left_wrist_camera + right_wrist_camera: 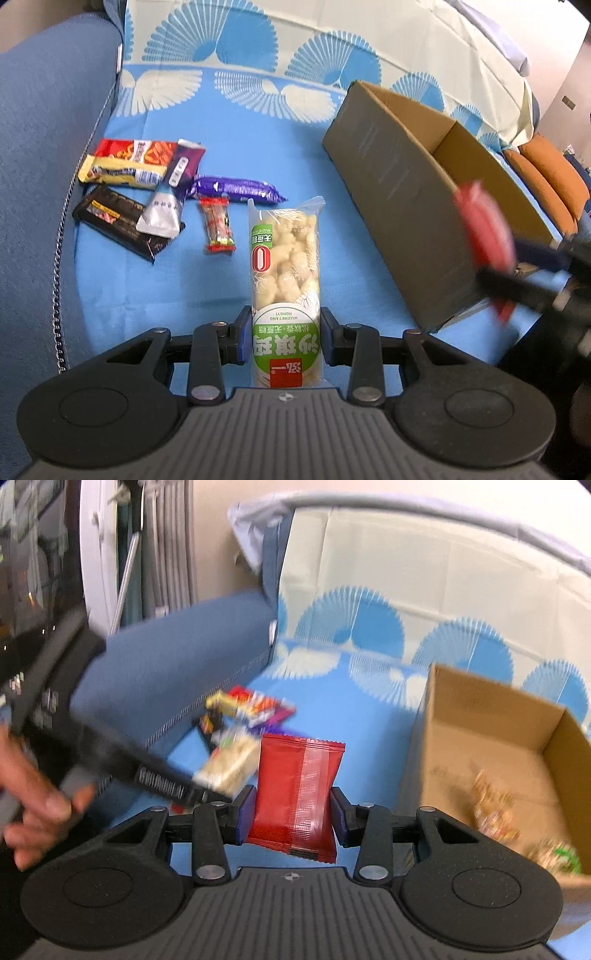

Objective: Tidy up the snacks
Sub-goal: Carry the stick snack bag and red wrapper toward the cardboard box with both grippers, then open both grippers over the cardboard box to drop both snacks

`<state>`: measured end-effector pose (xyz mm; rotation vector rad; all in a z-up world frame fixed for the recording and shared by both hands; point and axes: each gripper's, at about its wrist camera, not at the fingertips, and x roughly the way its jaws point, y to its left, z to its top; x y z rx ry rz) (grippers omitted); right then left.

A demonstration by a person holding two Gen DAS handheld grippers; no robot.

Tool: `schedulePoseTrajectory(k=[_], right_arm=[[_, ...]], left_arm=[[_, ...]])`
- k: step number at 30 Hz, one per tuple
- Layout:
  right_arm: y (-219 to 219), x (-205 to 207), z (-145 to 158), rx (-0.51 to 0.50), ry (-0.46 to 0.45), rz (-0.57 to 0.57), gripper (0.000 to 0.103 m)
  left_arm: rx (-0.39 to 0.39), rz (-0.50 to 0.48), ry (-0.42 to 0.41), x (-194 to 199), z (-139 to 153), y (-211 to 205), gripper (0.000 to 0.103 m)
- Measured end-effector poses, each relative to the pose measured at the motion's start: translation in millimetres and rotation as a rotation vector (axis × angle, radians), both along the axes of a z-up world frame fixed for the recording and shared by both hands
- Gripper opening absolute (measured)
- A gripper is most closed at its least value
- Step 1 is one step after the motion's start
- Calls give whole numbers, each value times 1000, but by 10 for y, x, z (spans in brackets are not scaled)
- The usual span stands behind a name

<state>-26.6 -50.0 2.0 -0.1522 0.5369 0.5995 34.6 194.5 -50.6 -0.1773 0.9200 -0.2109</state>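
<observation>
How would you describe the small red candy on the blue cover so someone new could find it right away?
Start at the open cardboard box on the blue sofa cover, then look left to the loose cluster of snack packs. The small red candy lies at that cluster's near right edge, just below the purple pack. It is the shortest piece there, a clear wrapper with red ends.

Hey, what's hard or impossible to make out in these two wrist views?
- Snacks inside the cardboard box: right wrist view, smeared by motion blur.
- Box interior: left wrist view, hidden by its near wall.
- Red packet: left wrist view, blurred.
- Snack pile: right wrist view, labels blurred.
</observation>
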Motion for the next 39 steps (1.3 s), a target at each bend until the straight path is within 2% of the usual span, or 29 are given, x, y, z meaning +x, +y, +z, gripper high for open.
schedulePoseTrajectory(k=[7, 13, 17, 20, 24, 31, 39], right_arm=[[-433, 199, 366, 33, -132, -58, 44], [-974, 486, 433, 21, -198, -165, 44], [-1309, 650, 427, 49, -237, -239, 44], [-1457, 727, 345, 115, -207, -306, 44], [-1532, 654, 348, 149, -237, -278, 44], [-1543, 624, 293, 97, -268, -246, 44], [-1689, 695, 294, 147, -227, -308, 44]], left_arm=[[-15, 42, -75, -71, 71, 34, 40], [1, 79, -151, -126, 152, 8, 40], [55, 110, -171, -136, 188, -27, 40], [111, 118, -184, -134, 218, -94, 40], [165, 122, -214, -155, 293, -255, 40], [121, 144, -285, -161, 620, -563, 40], [81, 84, -362, 155, 1049, -1083, 40]])
